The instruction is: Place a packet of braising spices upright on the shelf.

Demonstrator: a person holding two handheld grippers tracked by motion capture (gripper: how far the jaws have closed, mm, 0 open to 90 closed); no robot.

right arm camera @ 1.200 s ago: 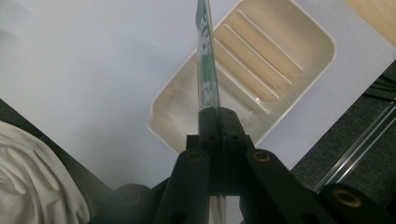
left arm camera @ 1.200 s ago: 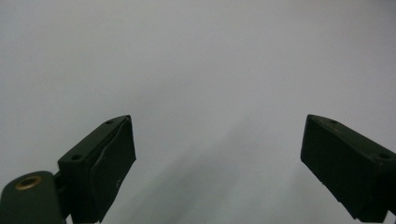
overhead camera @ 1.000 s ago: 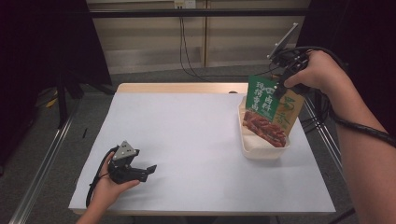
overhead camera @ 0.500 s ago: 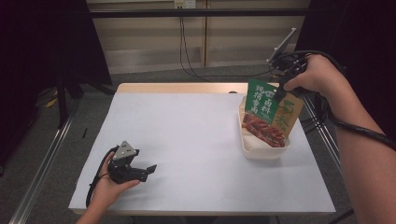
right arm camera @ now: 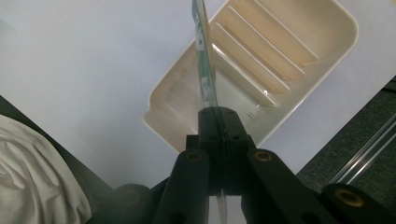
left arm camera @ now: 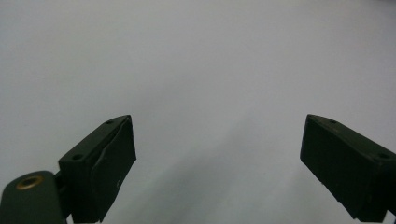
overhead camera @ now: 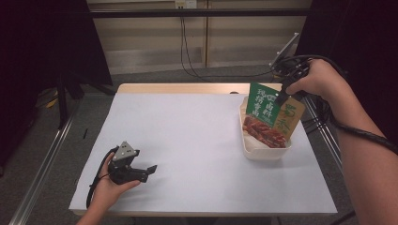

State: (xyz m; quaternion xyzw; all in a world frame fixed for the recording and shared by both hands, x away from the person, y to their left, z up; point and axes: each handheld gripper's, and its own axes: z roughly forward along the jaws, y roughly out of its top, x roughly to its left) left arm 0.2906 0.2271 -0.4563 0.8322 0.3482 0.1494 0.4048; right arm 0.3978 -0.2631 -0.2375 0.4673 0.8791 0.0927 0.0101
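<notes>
Overhead, the flat printed food pouch hangs upright from the right gripper, its jaws clamped on the pouch's upper right edge. The pouch's upper left panel is green and bears white Chinese characters in two columns, too small to read with certainty. Its right strip is tan with green characters, and its lower part pictures reddish-brown strips of food. No brand name in Latin letters can be made out. The pouch's lower edge sits inside the cream-coloured rectangular plastic tray, which stands on the white-covered table near its right edge.

Seen from the right gripper view, the pouch appears edge-on as a thin green and white sliver, rising straight from the closed jaws of the right gripper. Behind it lies the tray, whose floor carries raised parallel ribs.

Near the front left corner of the table, the left gripper rests in the person's hand, well apart from the tray. In the left gripper view its two black jaws stand wide apart over bare table, with nothing between them.
</notes>
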